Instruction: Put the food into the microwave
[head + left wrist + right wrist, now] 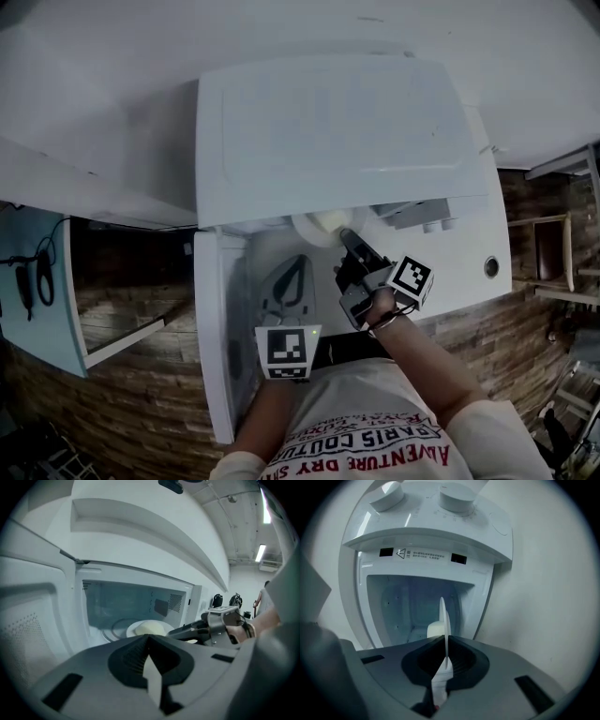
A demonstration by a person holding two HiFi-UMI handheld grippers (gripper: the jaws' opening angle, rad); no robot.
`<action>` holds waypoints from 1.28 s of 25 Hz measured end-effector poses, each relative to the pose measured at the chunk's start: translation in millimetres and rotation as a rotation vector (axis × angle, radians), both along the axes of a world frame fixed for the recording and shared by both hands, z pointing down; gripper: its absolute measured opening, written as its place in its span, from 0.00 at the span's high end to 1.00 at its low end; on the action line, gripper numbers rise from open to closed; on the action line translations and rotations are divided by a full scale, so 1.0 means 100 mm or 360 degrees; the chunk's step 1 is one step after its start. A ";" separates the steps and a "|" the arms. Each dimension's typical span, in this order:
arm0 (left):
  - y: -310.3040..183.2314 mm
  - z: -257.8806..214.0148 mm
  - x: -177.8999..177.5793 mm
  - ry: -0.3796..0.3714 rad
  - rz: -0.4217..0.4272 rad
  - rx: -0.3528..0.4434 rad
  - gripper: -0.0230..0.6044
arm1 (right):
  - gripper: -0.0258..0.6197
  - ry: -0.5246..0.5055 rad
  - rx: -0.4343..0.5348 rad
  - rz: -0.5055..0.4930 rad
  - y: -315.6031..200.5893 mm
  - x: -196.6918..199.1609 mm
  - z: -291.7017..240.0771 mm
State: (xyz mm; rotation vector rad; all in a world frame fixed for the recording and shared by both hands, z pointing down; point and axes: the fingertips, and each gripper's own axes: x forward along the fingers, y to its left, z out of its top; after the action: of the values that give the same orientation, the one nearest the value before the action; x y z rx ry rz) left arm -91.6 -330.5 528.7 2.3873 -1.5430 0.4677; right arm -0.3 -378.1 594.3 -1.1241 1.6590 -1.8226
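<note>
Two tongs work at a white microwave [328,141] whose door [220,337] hangs wide to the left. The right tongs [445,641] pinch the rim of a white plate [444,620]. In the right gripper view the plate shows edge-on, as a thin pale blade between the ridged pads, with a pale lump of food [435,630] on one face. Behind it lies the open, lit cavity, and two round knobs [386,494] sit on the control panel.

From the left gripper view the plate [140,629] is inside the cavity, over the glass turntable [117,626] and towards the front. The food [149,628] sits at its middle. Whether the plate rests on the glass or hangs just above it cannot be told. The right tongs [176,631] reach in from the right, held by a hand [262,623].

The left tongs [149,639] are pressed together with nothing between them. They sit just outside the doorway, pointing into the cavity beside the inner face of the door [28,634].

From the head view, the left tongs [289,272] lie between the door and the right tongs [347,236], and the plate [319,228] peeks from under the microwave's front edge.
</note>
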 end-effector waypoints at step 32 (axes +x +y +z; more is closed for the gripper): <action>0.10 -0.09 -0.07 0.0124 0.0033 0.0010 0.96 | 0.60 0.0225 0.0248 0.0010 -0.49 -0.33 -0.17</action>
State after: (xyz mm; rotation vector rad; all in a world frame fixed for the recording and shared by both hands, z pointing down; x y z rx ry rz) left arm -99.0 -320.6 520.2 2.3988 -1.4901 0.3700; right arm -33.2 -426.9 577.6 -1.2114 1.8395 -1.6112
